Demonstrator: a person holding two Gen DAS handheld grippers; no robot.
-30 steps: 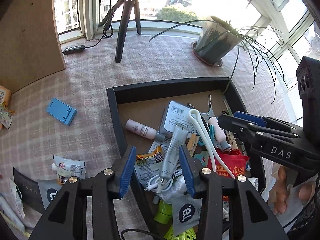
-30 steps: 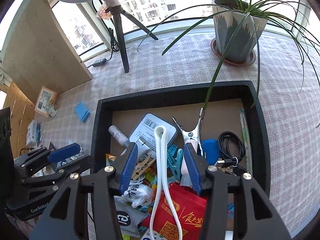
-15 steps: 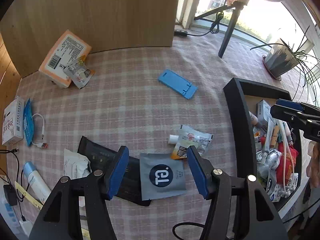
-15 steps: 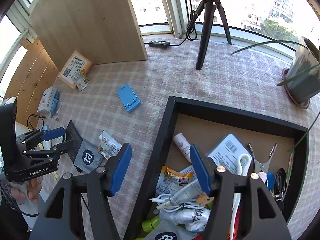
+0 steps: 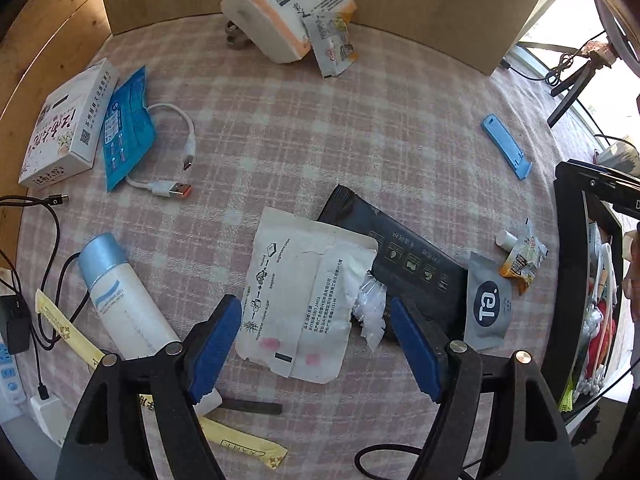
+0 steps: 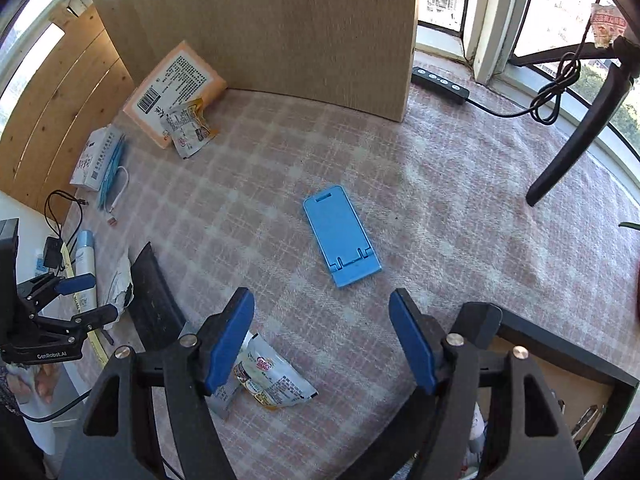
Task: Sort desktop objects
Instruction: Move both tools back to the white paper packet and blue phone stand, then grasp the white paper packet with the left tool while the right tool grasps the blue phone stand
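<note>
- Left gripper [image 5: 316, 340]: blue pads wide apart and still opening, nothing clamped. It hangs over the white paper sachet [image 5: 304, 296], which lies flat on the pink checked cloth [image 5: 320, 140] and shows between the pads, untouched.
- Landmark = white paper sachet. Touching its right edge: a black flat pouch [image 5: 404, 252], partly under it, with a crumpled clear plastic scrap [image 5: 370, 310] at the seam.
- Right of the sachet, past the black pouch: a grey sachet with round logo [image 5: 488, 304] overlapping the pouch's end, then an orange-yellow snack packet [image 5: 524, 256] with a small white tube [image 5: 505, 237] beside it.
- Far right of the sachet: black tray [image 5: 564, 240], wall seen edge-on, cluttered inside.
- Left of the sachet: white bottle with silver-blue cap [image 5: 120, 300] lying on its side; yellow strip packet [image 5: 64, 328] beside it, running under the left finger.
- Up-left of the sachet: white USB cable [image 5: 176, 168], blue foil packet [image 5: 126, 128], white printed box [image 5: 68, 124] at the cloth edge.
- Above the sachet, well apart: orange-white box [image 5: 288, 4] against the wooden board, small torn wrapper [image 5: 332, 44] leaning on it.
- Up-right of the sachet: blue phone stand [image 5: 506, 146].
- Right gripper [image 6: 322, 340]: pads apart and still opening, nothing between them but bare cloth. The blue phone stand [image 6: 340, 236] lies flat just ahead of its tips; the snack packet [image 6: 272, 380] sits by its left finger; the tray corner [image 6: 560, 344] is under its right finger.
- The left gripper [image 6: 84, 296] shows at the left edge of the right wrist view, above the sachet area.
</note>
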